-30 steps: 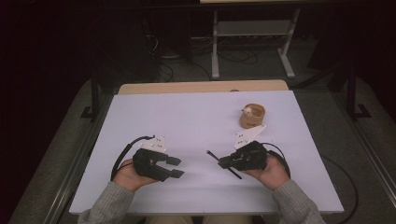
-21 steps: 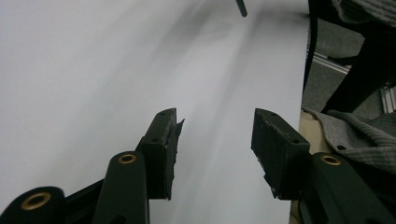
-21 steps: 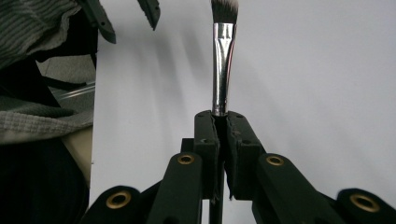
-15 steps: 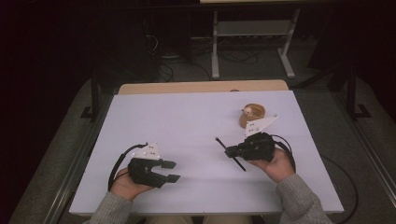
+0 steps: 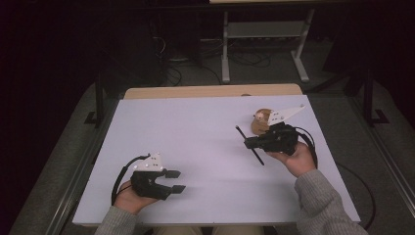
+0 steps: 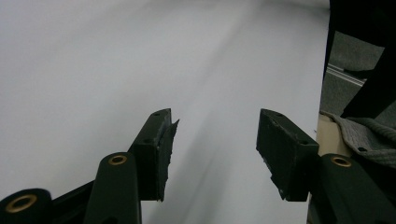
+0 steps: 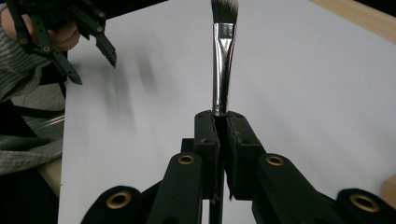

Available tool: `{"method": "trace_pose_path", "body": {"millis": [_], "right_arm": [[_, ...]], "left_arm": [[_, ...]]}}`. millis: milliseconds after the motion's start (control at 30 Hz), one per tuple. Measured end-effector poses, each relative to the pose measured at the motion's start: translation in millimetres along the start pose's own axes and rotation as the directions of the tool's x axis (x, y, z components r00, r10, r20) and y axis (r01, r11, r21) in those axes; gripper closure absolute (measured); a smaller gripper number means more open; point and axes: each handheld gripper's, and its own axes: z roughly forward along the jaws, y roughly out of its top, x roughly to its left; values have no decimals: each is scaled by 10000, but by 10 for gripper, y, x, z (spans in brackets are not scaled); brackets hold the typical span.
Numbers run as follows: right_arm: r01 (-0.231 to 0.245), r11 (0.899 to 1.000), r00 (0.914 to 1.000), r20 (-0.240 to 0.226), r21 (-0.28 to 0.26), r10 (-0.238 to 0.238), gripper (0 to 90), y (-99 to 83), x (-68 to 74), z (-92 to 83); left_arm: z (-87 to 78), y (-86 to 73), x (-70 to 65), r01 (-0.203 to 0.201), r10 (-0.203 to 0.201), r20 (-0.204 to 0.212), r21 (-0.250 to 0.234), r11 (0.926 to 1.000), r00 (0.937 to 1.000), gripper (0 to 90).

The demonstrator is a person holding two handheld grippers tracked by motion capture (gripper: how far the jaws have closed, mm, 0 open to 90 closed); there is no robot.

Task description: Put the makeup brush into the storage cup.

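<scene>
Smooth white table, right hand-held gripper pinching metal-ferruled brush

High view sat above person's side, looking fwd and down on the whole table. Left gripper view rode low, close to the tabletop. Right gripper view faced across it; both it and high view caught the left gripper.
</scene>
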Motion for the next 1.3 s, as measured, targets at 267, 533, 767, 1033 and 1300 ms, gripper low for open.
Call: {"method": "trace_pose_path", "body": {"millis": [267, 533, 767, 1033, 1300], "right_arm": [[-116, 9998, 9998, 166, -177, 119, 833, 92, -95, -60], [-116, 9997, 9994, 309, -207, 122, 832, 187, -178, -106], [-52, 9995, 9992, 407, -313, 65, 833, 301, -242, -170], [-87, 9995, 9987, 496, -307, 102, 833, 387, -325, -186], [-108, 9993, 9978, 655, -350, 131, 833, 483, -416, -219]], "left_arm": [[-19, -46, 24, 137, -139, -121, -190, 9997, 9998, 438], [-29, -68, 36, 232, -236, -173, -261, 9994, 9996, 420], [-47, -91, 66, 355, -361, -181, -330, 9988, 9992, 409], [-66, -105, 91, 369, -375, -160, -338, 9987, 9992, 409], [-82, -108, 99, 424, -434, -215, -423, 9982, 9988, 402]]}}
